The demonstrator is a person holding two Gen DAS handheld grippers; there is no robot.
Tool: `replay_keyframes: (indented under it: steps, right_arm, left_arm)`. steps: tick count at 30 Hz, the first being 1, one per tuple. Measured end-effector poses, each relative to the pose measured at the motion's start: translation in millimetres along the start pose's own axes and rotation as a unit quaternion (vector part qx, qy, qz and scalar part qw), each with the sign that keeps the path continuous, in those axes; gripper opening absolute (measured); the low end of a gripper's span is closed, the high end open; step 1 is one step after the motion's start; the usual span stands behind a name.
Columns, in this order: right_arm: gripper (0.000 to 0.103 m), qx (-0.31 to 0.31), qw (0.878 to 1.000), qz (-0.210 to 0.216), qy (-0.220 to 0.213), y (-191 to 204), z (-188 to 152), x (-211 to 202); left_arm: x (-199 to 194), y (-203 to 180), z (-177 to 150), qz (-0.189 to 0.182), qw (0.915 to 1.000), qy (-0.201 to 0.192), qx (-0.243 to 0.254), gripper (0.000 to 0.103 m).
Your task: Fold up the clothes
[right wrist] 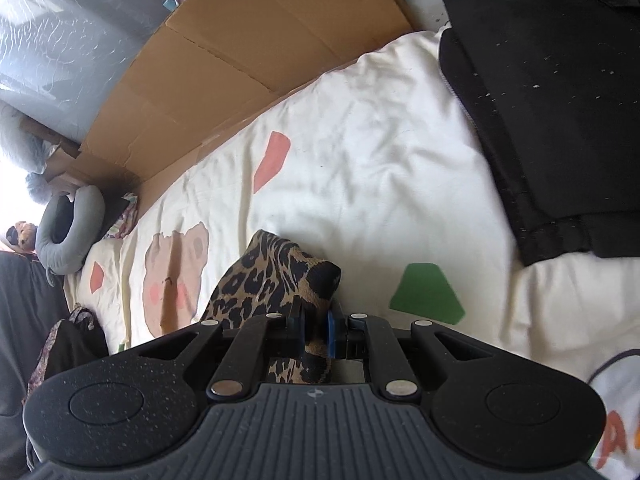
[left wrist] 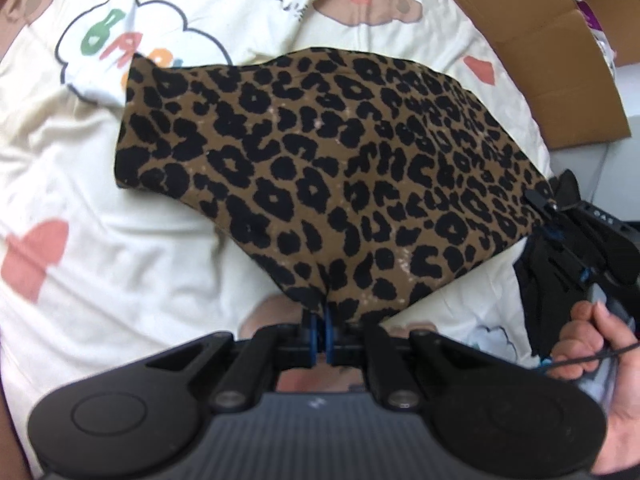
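Observation:
A leopard-print garment (left wrist: 320,160) is stretched out above the cream cartoon-print bedspread (left wrist: 100,200). My left gripper (left wrist: 322,324) is shut on its near hem, the blue pads pinching the cloth. At the right edge of the left wrist view, my right gripper (left wrist: 550,206) grips the garment's other corner, with a hand (left wrist: 588,340) behind it. In the right wrist view the right gripper (right wrist: 318,330) is shut on a bunched corner of the leopard-print garment (right wrist: 276,276), which sticks up between the blue pads.
A folded black garment (right wrist: 552,120) lies on the bedspread (right wrist: 360,160) at upper right. Flattened cardboard (right wrist: 248,52) runs along the bed's far edge. A grey neck pillow (right wrist: 68,232) and a small dark bag (right wrist: 68,344) sit at the left.

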State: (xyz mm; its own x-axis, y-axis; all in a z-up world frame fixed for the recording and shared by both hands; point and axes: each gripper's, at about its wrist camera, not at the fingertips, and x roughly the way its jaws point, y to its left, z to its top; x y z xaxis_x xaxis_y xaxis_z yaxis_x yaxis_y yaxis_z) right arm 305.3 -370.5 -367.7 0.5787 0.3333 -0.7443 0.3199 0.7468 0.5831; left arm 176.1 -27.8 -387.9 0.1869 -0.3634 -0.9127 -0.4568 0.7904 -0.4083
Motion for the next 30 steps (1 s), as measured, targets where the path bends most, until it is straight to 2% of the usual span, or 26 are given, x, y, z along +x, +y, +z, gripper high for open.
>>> replay_keyframes:
  steps: [11, 14, 18, 21, 23, 30]
  right_arm:
    - [0.009, -0.016, 0.999, -0.021, -0.025, -20.8, -3.3, -13.0]
    - [0.014, -0.021, 0.999, -0.005, -0.037, -31.5, -8.8, -7.8]
    - [0.031, -0.024, 0.998, 0.012, -0.057, -48.8, -18.4, -5.9]
    - [0.032, 0.001, 0.998, 0.016, -0.060, -64.4, -23.3, -9.8]
    - [0.032, 0.010, 0.998, 0.021, -0.061, -71.1, -25.7, -14.2]
    - [0.032, 0.025, 0.997, 0.045, -0.055, -79.5, -36.7, -29.7]
  left_arm:
    - [26.8, 5.3, -24.5, -0.029, 0.9988, 0.032, -0.021, 0.004]
    - [35.9, 4.1, -19.2, -0.019, 0.9983, 0.052, 0.017, 0.007]
    - [35.9, 5.4, -12.3, 0.021, 0.9938, 0.090, 0.062, 0.011]
    - [26.7, 8.8, -7.5, 0.031, 0.9905, 0.100, 0.089, 0.016]
    - [18.2, 11.0, -4.1, 0.029, 0.9891, 0.104, 0.100, 0.027]
    - [-2.4, -8.1, 1.3, 0.042, 0.9869, 0.065, 0.142, 0.032]
